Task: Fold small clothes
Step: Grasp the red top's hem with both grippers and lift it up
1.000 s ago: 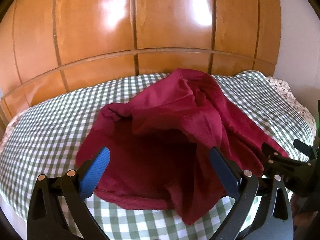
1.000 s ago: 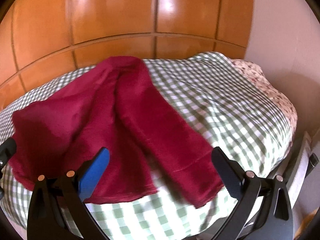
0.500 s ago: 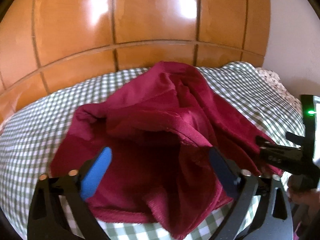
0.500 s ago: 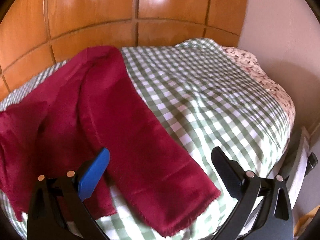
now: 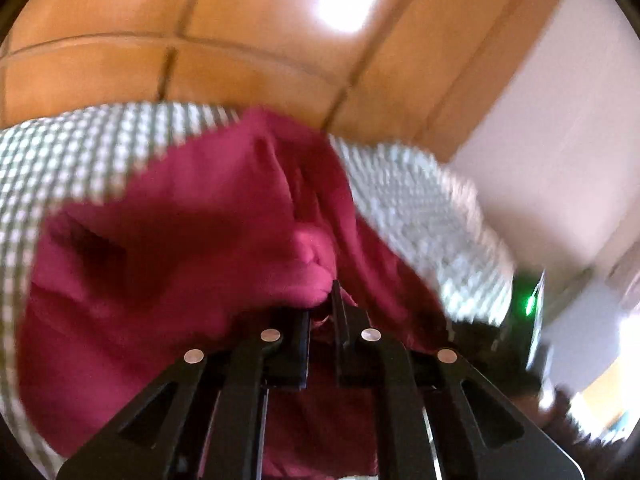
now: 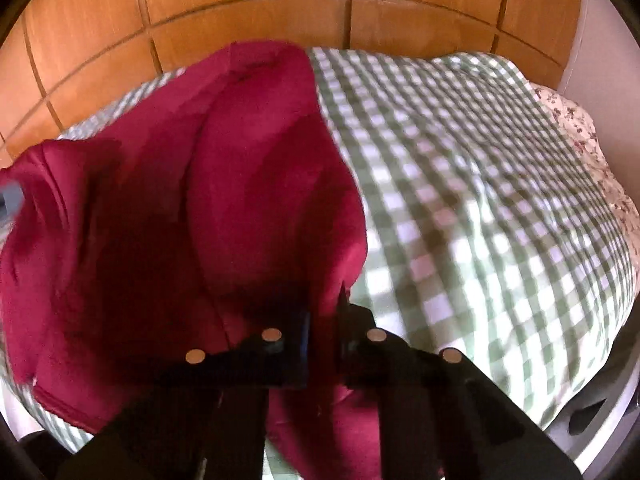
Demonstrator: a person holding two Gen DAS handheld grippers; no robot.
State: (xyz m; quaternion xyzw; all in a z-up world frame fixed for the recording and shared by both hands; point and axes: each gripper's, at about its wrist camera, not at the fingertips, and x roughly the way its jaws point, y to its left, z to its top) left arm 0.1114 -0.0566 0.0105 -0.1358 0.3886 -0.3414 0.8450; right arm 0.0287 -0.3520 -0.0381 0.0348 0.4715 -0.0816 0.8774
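A dark red garment (image 5: pixel 192 248) lies rumpled on a bed with a green-and-white checked cover (image 5: pixel 72 152). My left gripper (image 5: pixel 324 304) is shut on a bunched fold of the garment near its front edge; the view is blurred. In the right wrist view the garment (image 6: pixel 224 184) covers the left half of the bed, and my right gripper (image 6: pixel 324 312) is shut on its near right edge. The cloth hangs down between the fingers of both grippers. The other gripper's tip (image 6: pixel 10 200) shows at the far left edge.
A glossy wooden headboard (image 6: pixel 280 12) runs behind the bed. The checked cover (image 6: pixel 500 208) lies bare to the right, with a floral sheet (image 6: pixel 592 152) at its far right edge. A white wall (image 5: pixel 560 140) and a device with a green light (image 5: pixel 530 304) stand right of the bed.
Both grippers were open above the garment's near edge. Both have moved in and closed on the red cloth. The left view has tilted and blurred with motion.
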